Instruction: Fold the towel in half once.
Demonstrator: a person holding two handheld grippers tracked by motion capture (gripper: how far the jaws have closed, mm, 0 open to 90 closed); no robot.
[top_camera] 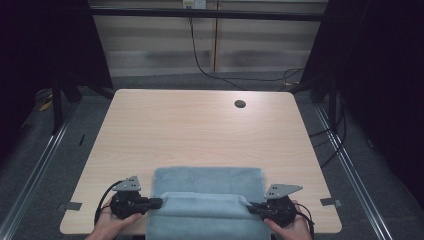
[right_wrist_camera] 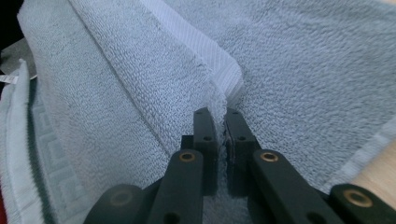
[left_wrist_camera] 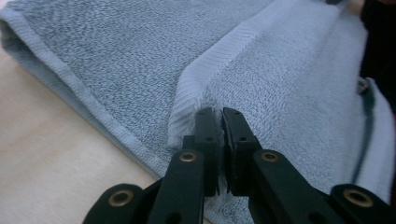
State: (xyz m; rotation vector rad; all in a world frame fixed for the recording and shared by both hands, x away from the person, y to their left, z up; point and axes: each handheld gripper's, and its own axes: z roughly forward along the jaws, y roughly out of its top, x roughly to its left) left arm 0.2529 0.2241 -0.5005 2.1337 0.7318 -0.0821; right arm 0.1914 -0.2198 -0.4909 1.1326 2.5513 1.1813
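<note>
A light blue towel (top_camera: 207, 181) lies on the near part of the wooden table (top_camera: 200, 125), its near portion lifted into a fold (top_camera: 205, 202). My left gripper (top_camera: 159, 202) is shut on the fold's left corner; in the left gripper view the jaws pinch the towel's hemmed edge (left_wrist_camera: 187, 93) at the gripper (left_wrist_camera: 220, 113). My right gripper (top_camera: 248, 205) is shut on the fold's right corner. In the right gripper view the towel (right_wrist_camera: 140, 93) runs up between the jaws of that gripper (right_wrist_camera: 220, 112). A hand holds each gripper at the table's front edge.
A round cable hole (top_camera: 240, 104) sits at the table's far right. Grey tape marks (top_camera: 72, 205) (top_camera: 331, 202) lie near the front corners. Dark frame posts and cables stand beside and behind the table.
</note>
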